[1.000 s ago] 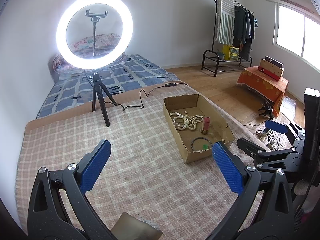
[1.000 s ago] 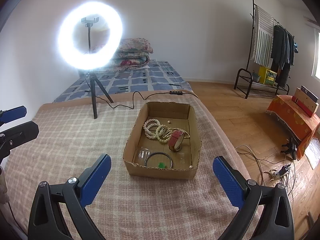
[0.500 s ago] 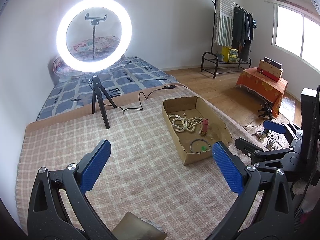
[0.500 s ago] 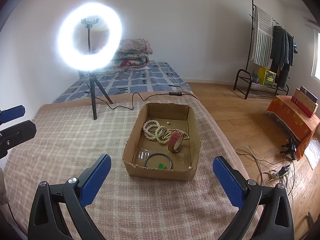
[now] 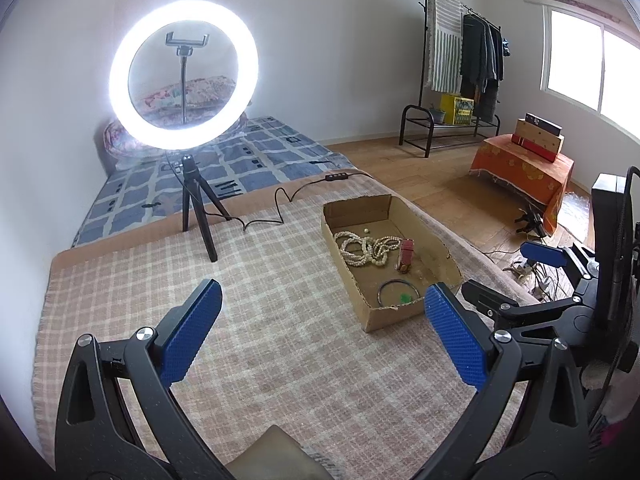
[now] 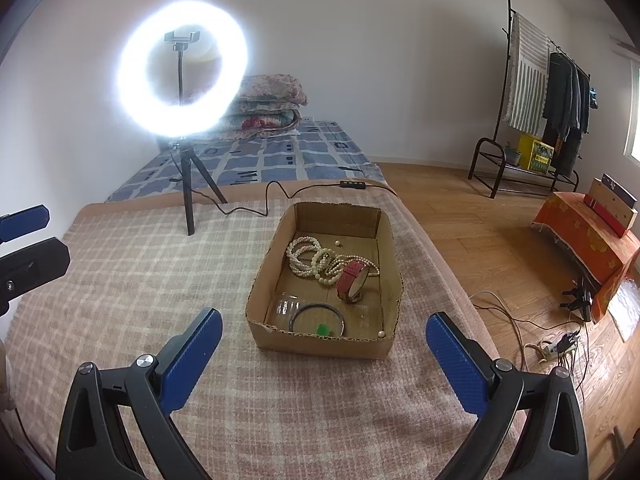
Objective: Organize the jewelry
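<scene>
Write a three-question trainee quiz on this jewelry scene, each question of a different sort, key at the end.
1. True or false: the right gripper holds the pearl strands.
2. What stands on edge in the cardboard box: A. red bracelet, B. spoon, C. comb?
3. Fill in: the dark bangle lies at the box's ____ end, by the grippers.

Key: 1. False; its jaws and the left gripper's are open, empty. 2. A. 3. Near.
</scene>
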`<state>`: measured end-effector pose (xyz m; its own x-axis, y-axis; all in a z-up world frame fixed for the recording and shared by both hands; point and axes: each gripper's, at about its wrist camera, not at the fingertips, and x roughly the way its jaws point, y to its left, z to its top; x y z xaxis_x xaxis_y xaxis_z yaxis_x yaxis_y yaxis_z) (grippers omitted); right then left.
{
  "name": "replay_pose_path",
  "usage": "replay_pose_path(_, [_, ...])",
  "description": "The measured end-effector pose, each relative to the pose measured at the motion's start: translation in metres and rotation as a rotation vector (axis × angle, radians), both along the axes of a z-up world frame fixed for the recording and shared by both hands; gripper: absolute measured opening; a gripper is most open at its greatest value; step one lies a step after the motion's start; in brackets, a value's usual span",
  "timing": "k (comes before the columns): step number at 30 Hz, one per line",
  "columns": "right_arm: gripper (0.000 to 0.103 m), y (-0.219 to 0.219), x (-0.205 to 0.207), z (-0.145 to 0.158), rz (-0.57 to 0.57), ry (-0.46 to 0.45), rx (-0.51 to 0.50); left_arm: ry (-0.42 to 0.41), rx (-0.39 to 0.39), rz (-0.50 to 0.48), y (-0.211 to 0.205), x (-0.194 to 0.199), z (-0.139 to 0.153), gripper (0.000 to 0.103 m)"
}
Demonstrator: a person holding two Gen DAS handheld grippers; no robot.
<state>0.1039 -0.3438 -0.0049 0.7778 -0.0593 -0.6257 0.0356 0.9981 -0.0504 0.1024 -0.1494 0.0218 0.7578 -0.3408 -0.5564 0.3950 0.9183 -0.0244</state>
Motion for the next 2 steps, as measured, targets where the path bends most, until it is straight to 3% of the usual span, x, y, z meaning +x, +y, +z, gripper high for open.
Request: replay_pose_path(2, [0.103, -0.0006, 0.0001, 0.0001, 0.0, 0.001, 0.0, -0.003, 0.003, 0.003, -0.0001, 0.0008, -0.0012, 0.103])
